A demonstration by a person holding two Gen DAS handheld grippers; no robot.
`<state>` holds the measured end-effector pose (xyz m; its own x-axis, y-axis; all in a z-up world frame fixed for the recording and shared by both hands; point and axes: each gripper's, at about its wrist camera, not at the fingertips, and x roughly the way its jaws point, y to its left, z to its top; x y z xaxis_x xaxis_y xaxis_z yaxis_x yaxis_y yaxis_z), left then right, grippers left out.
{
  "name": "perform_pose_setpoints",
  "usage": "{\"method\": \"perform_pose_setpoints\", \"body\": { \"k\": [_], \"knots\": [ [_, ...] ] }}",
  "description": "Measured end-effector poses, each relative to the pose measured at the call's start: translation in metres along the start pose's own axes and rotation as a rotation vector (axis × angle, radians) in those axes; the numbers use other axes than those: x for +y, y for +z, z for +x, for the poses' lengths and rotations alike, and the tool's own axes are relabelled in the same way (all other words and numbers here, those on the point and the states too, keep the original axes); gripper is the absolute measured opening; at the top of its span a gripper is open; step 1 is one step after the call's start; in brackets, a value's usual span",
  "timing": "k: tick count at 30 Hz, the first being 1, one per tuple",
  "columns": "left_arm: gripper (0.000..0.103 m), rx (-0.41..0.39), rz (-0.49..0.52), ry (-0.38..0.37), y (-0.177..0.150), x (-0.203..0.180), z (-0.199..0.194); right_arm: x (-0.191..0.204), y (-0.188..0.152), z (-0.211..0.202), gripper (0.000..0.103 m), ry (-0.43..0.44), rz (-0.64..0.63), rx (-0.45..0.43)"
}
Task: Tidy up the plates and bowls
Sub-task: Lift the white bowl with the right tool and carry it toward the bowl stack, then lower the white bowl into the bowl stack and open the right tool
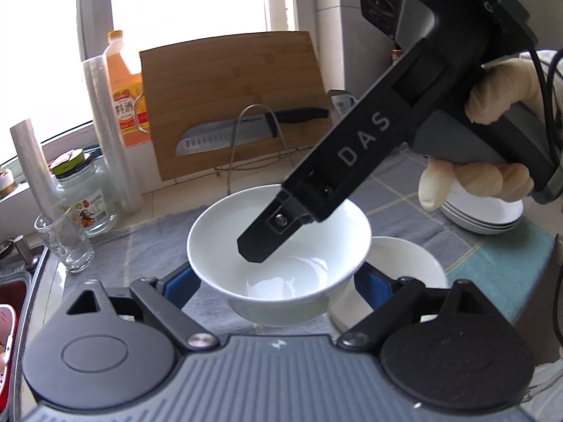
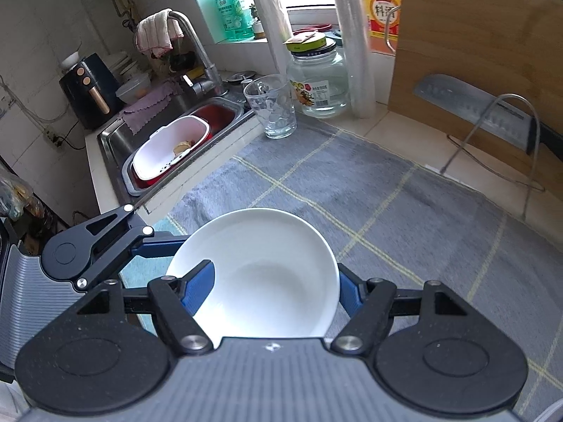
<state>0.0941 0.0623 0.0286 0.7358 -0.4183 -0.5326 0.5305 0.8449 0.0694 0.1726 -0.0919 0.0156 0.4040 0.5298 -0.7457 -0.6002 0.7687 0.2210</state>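
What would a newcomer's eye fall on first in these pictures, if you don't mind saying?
Probably the white bowl at the centre, with the right gripper reaching in, one finger inside the rim. Next, the big knife propped against the wooden cutting board behind it, and the stack of plates to the right.

Ahead of the tool, a bright window [image 1: 183, 0] floods white tiled walls [image 2: 45, 28] with daylight. A wooden board [image 1: 232, 102] leans against the sill. Left of the tool lies a steel sink [image 2: 116, 133] with its tap [image 2: 197, 52]; below, a grey cloth [image 2: 387, 211] covers the counter.
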Motion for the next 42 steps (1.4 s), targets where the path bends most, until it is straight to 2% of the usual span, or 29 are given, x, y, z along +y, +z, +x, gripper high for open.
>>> {"method": "perform_pose_setpoints", "body": {
  "k": [18, 31, 42],
  "knots": [
    [0.093, 0.017, 0.049, -0.075, 0.002, -0.045, 0.013, -0.023, -0.041, -0.036, 0.078, -0.048, 0.069, -0.015],
    [0.093, 0.064, 0.045, -0.128, -0.005, -0.059, 0.022, -0.033, -0.064, -0.037, 0.078, -0.06, 0.114, 0.01],
    [0.093, 0.091, 0.04, -0.127, -0.01, -0.06, 0.023, -0.033, -0.068, -0.03, 0.078, -0.05, 0.121, 0.023]
  ]
}}
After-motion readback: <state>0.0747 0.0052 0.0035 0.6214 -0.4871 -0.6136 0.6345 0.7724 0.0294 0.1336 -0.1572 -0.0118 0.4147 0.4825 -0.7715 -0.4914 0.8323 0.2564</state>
